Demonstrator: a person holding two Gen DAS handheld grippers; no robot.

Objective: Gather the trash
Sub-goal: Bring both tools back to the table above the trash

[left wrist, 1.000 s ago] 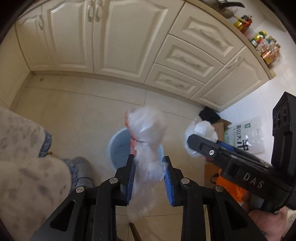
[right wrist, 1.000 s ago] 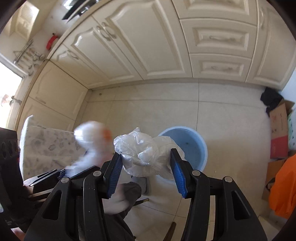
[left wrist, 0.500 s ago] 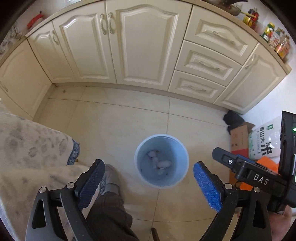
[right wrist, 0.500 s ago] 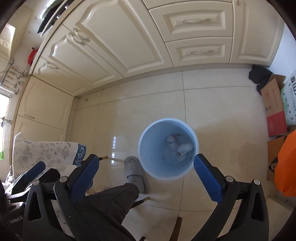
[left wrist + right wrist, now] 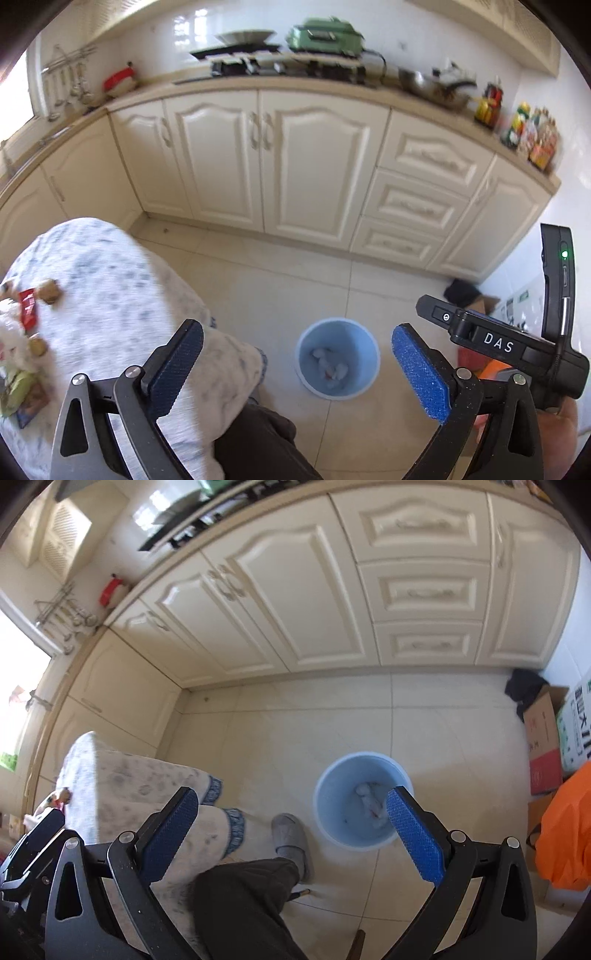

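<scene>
A light blue trash bin [image 5: 338, 359] stands on the tiled floor with crumpled plastic bags [image 5: 330, 369] lying in it; it also shows in the right wrist view [image 5: 360, 801]. My left gripper [image 5: 297, 345] is open and empty, held high above the bin. My right gripper [image 5: 291, 806] is open and empty too, with its right finger over the bin's rim. Its body shows at the right of the left wrist view [image 5: 498, 343]. Wrappers, among them a red one [image 5: 27, 309], and nuts lie on the cloth-covered table [image 5: 122, 295] at the left.
Cream kitchen cabinets [image 5: 266, 162] line the far side. The person's leg and grey slipper [image 5: 291, 840] are beside the bin. Cardboard boxes [image 5: 543, 746] and an orange bag [image 5: 565, 834] stand at the right wall.
Both grippers opened and dropped their plastic bags into the bin. Both views have since tilted up and pulled back, bringing the table and countertop into view.
</scene>
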